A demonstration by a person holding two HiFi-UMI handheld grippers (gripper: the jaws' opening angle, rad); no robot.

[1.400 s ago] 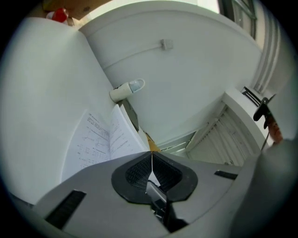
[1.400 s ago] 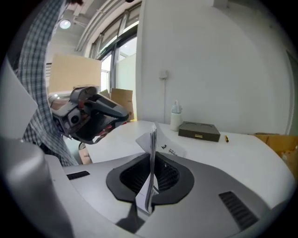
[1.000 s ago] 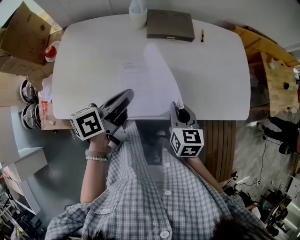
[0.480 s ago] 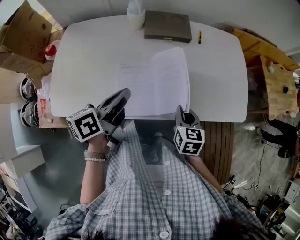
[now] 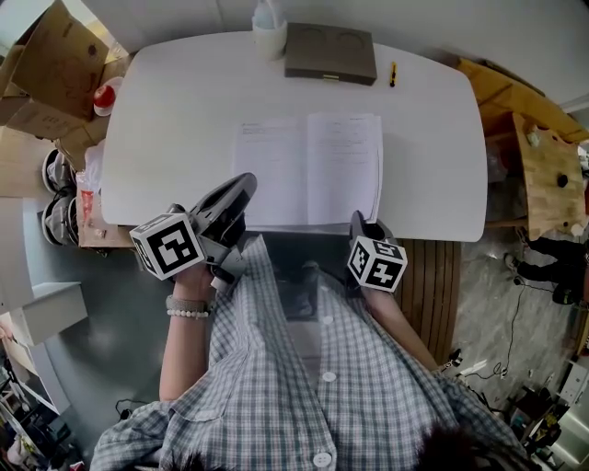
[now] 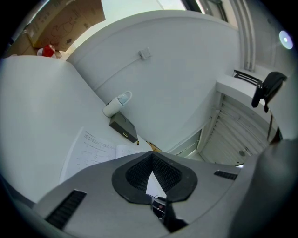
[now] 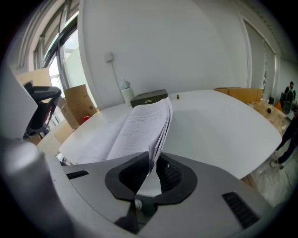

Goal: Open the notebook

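The notebook (image 5: 308,170) lies open on the white table (image 5: 175,101), handwritten pages facing up. My right gripper (image 5: 357,219) is at the near edge of its right half, shut on a sheaf of pages; in the right gripper view those pages (image 7: 156,125) fan up out of the gripper (image 7: 151,168). My left gripper (image 5: 243,184) hangs over the near left corner of the left page, shut with nothing between its pads. In the left gripper view the gripper (image 6: 152,162) points across the table, with the left page (image 6: 88,151) below it.
A flat brown box (image 5: 329,51), a white cup with a bottle (image 5: 268,28) and a small yellow pen (image 5: 393,72) stand along the far edge. Cardboard boxes (image 5: 51,69) are stacked at the left. A wooden bench (image 5: 550,161) is on the right.
The right half of the notebook swung from upright over to the right and now lies nearly flat. My right gripper moved right and down with it. The left gripper stayed put.
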